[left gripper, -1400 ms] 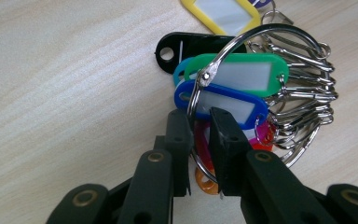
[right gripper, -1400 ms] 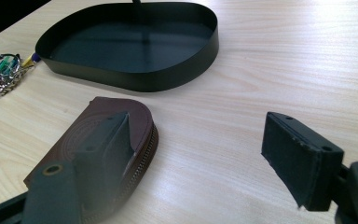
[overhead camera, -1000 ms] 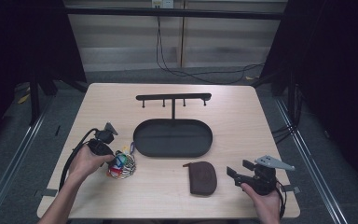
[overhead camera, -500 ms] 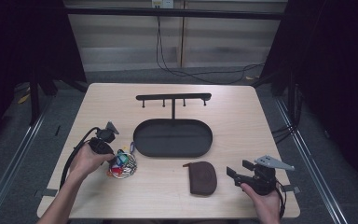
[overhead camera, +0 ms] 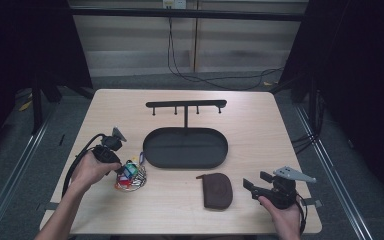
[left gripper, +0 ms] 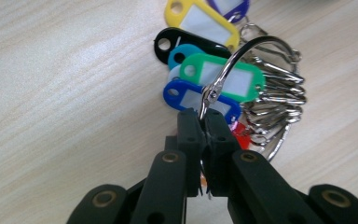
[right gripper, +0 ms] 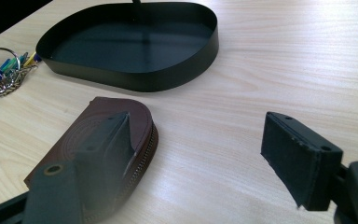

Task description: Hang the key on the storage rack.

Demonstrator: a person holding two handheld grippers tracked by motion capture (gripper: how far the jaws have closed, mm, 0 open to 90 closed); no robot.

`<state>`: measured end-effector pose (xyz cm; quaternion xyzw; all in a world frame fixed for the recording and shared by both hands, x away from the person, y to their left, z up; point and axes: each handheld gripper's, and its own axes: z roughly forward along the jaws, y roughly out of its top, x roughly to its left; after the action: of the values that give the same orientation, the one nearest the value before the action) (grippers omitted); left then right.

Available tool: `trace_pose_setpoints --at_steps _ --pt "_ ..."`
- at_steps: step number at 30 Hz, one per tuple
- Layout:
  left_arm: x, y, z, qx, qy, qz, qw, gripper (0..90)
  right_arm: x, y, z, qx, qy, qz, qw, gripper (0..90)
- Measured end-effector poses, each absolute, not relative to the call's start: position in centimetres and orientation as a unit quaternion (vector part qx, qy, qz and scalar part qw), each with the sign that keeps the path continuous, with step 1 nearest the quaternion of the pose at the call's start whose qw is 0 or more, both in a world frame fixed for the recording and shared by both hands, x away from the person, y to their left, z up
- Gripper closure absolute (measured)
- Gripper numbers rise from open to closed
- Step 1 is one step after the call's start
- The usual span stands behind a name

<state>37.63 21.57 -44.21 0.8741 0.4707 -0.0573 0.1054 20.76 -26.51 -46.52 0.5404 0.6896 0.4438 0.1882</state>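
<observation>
Metal ring (left gripper: pixel 242 60) of the key bunch (overhead camera: pixel 130 175) is being pinched by the left claw (left gripper: pixel 204 125); the hook rack (overhead camera: pixel 186 105) is standing beyond the tray (overhead camera: pixel 185 162), while the right claw (overhead camera: pixel 252 181) is being held wide.

The high view looks forward and down from above the person's side, taking in the whole table (overhead camera: pixel 260 125). The left gripper view sits very close, peering along its jaws at the key ring (left gripper: pixel 233 60) on the wood. The right gripper view rides low, facing across the tabletop toward the black tray (right gripper: pixel 135 74); the high view shares that tray (overhead camera: pixel 185 162) and the brown pouch (right gripper: pixel 98 135).
</observation>
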Motion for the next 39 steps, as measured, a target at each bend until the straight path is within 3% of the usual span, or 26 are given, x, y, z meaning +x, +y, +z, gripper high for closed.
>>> trace_pose_setpoints --at_steps 17,39 --pt "36.8 21.0 -41.4 0.882 0.447 -0.062 0.137 87.7 20.7 -26.5 -46.5 0.541 0.688 0.446 0.188 24.2" --pt "36.4 20.1 -39.1 0.895 0.425 -0.062 0.124 88.0 20.6 -26.7 -46.4 0.542 0.686 0.447 0.188 24.1"
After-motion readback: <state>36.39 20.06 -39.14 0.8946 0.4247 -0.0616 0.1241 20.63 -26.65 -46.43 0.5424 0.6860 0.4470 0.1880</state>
